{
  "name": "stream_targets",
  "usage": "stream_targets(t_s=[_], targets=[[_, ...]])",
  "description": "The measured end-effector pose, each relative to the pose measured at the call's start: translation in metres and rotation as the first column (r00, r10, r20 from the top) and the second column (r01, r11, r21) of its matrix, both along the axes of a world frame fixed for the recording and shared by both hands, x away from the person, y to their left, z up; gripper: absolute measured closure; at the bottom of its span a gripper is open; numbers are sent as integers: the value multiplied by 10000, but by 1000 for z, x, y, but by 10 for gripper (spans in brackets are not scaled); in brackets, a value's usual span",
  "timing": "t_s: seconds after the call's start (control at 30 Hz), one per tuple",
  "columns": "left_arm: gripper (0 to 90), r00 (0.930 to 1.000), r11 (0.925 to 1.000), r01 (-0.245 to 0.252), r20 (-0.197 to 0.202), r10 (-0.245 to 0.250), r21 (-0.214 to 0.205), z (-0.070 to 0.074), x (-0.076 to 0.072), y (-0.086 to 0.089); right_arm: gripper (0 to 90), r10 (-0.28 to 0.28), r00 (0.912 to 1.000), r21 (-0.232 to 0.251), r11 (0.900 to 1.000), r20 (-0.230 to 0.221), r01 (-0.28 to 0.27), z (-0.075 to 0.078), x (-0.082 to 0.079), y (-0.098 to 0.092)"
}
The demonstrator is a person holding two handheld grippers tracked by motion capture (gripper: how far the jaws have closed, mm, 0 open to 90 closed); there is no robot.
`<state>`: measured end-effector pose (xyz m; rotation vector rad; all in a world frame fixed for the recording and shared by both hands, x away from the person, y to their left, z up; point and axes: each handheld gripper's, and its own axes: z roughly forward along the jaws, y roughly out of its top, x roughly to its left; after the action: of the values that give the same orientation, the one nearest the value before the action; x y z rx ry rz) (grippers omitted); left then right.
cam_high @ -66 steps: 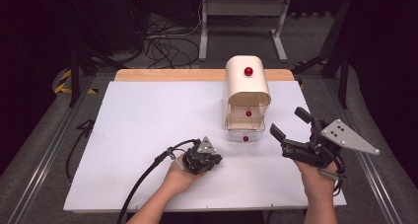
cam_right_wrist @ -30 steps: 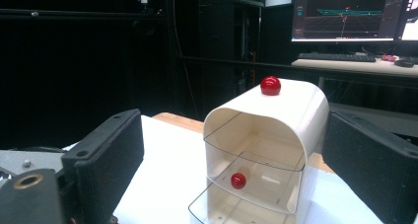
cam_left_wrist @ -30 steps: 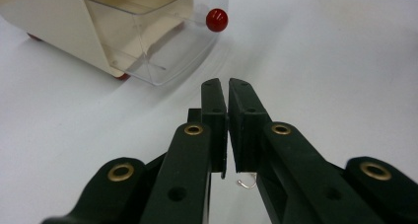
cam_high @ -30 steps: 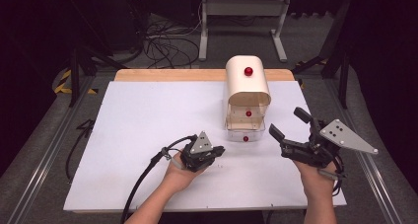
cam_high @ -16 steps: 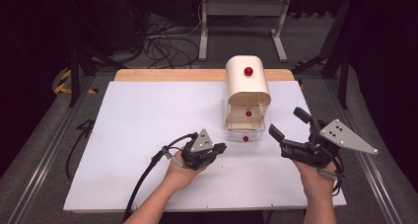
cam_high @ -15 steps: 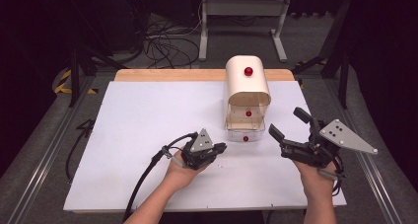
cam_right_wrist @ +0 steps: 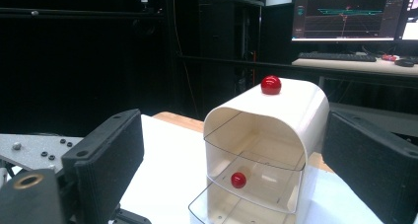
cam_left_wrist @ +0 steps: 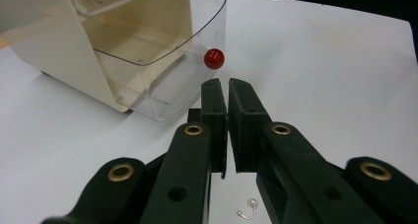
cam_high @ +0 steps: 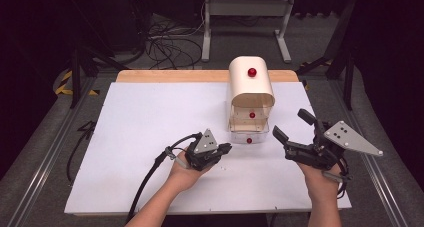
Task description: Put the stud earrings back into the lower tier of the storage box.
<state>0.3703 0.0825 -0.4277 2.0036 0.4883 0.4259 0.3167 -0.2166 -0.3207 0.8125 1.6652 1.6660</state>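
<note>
Left gripper (cam_left_wrist: 223,88), jaws closed on nothing, sits just short of the red knob (cam_left_wrist: 214,58) on the bottom drawer (cam_high: 248,132), which is lower centre in the high view, part-way out and not yet shut. Right gripper (cam_high: 294,125) stands wide open, empty, at right. Drawer's long axis runs near-to-far, front facing the person; cabinet (cam_high: 251,84) behind.

- The drawer cabinet (cam_high: 251,94) stands toward the far right of the white table (cam_high: 150,122), the one bulky thing in the way.
- Its clear bottom drawer (cam_high: 248,135) is pulled out toward the near edge, its red knob (cam_left_wrist: 214,58) just ahead of the closed left gripper (cam_high: 224,149).
- Open table lies between that gripper and the spread right gripper (cam_high: 292,127).
- The whole left half of the table is bare.
- A small metal hook (cam_left_wrist: 248,211) lies under the left gripper.
</note>
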Motion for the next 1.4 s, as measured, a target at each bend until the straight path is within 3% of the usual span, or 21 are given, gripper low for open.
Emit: stream_targets(t_s=[0.7, 1.4], targets=[[858, 9989, 9971, -293, 355, 318, -695, 4, 7, -4, 96, 71, 10000, -79, 9999, 3, -71, 0, 0, 1], [858, 9941, 9825, -818, 566, 924, -1672, 3, 19, -6, 96, 73, 10000, 57, 10000, -12, -73, 0, 0, 0]])
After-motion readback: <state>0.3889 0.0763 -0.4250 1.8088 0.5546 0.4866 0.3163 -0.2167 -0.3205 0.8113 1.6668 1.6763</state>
